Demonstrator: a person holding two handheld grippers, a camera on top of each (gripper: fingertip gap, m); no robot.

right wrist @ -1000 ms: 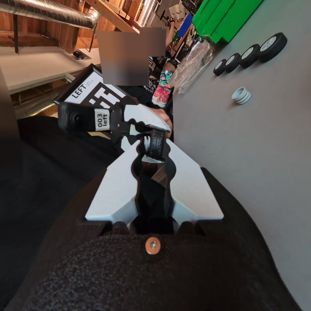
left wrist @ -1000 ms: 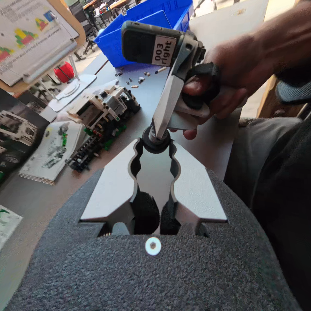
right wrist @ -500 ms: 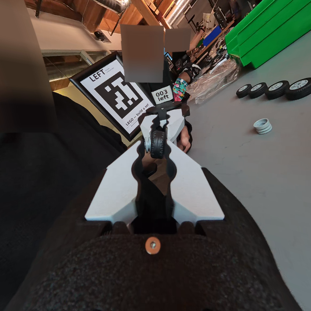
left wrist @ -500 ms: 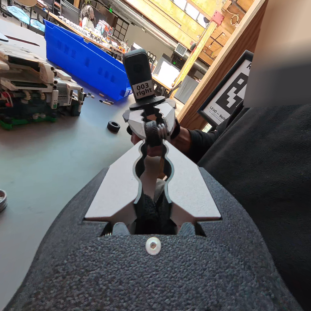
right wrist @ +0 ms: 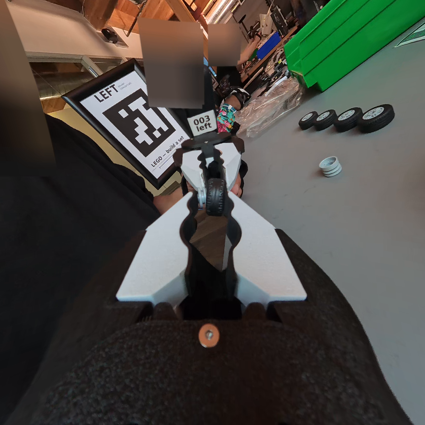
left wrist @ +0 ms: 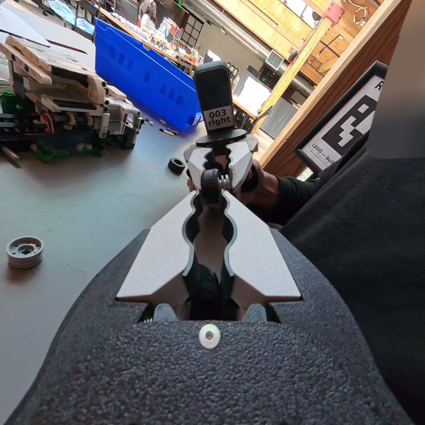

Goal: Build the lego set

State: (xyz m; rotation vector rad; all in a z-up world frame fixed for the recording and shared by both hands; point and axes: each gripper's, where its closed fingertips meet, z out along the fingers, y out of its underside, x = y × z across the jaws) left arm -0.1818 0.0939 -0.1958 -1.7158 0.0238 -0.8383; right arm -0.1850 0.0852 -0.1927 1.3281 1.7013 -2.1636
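Note:
A black tyre (left wrist: 208, 185) with a grey rim (left wrist: 223, 181) sticking out of its side is held in the air at the table's edge. My left gripper (left wrist: 209, 195) and my right gripper (right wrist: 210, 196) face each other tip to tip. Both sets of fingers close across the tyre and rim from opposite sides. In the right wrist view the tyre (right wrist: 215, 197) is on the right and the rim (right wrist: 201, 195) on the left. The right gripper also shows in the left wrist view (left wrist: 218, 181), the left one in the right wrist view (right wrist: 210, 181).
A half-built Lego vehicle (left wrist: 64, 108), a blue bin (left wrist: 142, 76), a loose tyre (left wrist: 176, 165) and a loose grey rim (left wrist: 24, 251) are on the grey table. Several finished wheels (right wrist: 345, 119), a green bin (right wrist: 345, 41) and plastic bags (right wrist: 269, 110) lie farther off. My dark-clothed torso is close. Left and right tips are no more than a few centimetres apart.
A second ago the right gripper stood over the tyre from above. Both grippers have swung level and now face each other. The tyre and rim stay gripped; little has changed in the last half second.

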